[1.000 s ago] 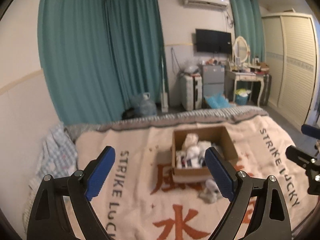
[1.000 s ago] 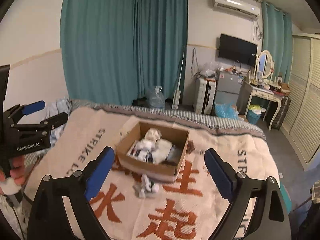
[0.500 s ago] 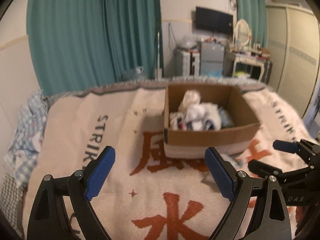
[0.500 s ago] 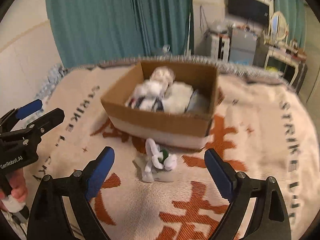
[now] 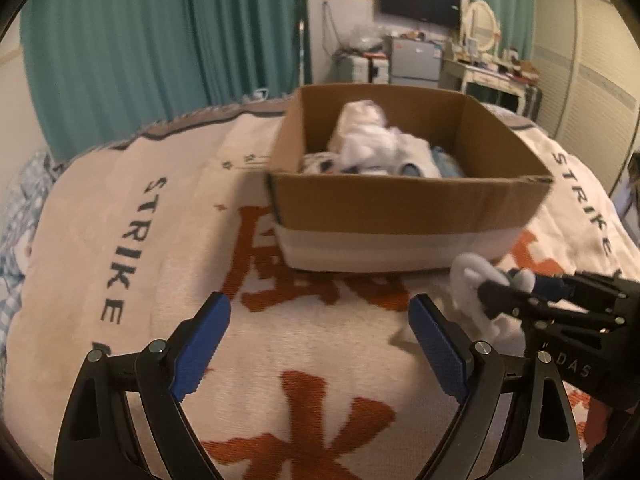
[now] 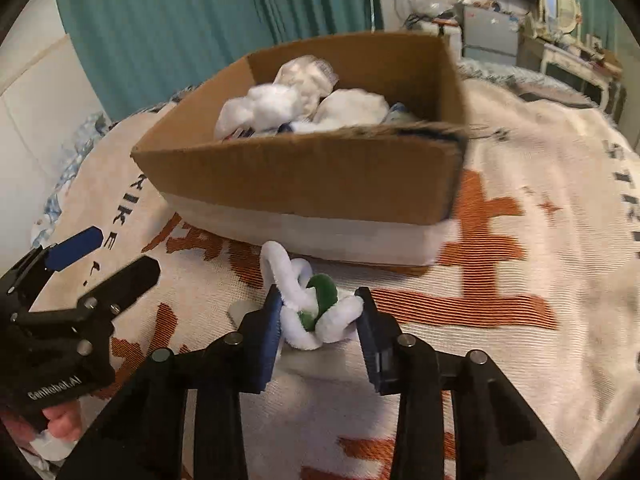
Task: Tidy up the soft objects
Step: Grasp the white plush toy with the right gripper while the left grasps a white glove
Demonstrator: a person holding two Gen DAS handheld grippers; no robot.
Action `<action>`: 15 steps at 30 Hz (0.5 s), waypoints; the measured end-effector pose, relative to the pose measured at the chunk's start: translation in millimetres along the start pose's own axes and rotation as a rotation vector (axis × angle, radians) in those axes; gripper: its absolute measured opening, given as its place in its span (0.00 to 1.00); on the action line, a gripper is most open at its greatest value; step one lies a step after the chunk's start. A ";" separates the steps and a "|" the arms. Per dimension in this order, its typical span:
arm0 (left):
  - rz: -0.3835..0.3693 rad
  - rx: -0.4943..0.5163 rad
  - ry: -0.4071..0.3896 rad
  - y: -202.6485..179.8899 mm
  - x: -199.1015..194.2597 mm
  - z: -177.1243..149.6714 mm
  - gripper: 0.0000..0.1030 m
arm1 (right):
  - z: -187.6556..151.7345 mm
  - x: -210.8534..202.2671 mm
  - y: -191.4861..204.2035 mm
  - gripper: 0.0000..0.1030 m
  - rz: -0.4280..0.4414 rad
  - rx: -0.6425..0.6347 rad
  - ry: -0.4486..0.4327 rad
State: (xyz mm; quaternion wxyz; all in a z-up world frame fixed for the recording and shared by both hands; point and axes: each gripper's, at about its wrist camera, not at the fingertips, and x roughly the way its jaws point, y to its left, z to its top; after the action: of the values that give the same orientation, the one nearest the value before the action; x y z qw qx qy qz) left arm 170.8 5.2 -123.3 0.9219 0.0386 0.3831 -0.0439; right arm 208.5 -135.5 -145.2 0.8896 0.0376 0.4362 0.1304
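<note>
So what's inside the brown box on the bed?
The cardboard box holds a heap of soft white cloth bundles, with bits of blue and dark fabric peeking out. Whatever lies underneath the heap, and the box's floor, is covered, so I cannot tell.

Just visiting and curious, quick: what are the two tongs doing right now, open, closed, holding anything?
Left tongs: open, holding nothing.
Right tongs: just been closing, now shut on the white and green fluffy toy lying on the blanket.
</note>
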 end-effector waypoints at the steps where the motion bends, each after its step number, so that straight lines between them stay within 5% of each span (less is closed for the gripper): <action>1: -0.004 0.011 0.000 -6.3 -2.7 -1.0 0.89 | -0.1 -8.7 -2.5 0.33 -0.012 0.001 -0.015; 10: -0.128 0.079 0.098 -70.3 9.6 -27.7 0.88 | -12.5 -50.2 -33.9 0.33 -0.097 0.054 -0.069; 15: -0.109 0.129 0.160 -85.5 39.1 -33.3 0.79 | -12.4 -48.8 -44.5 0.33 -0.087 0.086 -0.075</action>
State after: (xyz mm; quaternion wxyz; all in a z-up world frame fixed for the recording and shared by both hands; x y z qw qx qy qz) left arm 165.5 -78.1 -177.8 0.8801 0.0803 0.4535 -0.1155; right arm 179.0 -191.8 -123.5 0.9076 0.0615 0.4091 0.0714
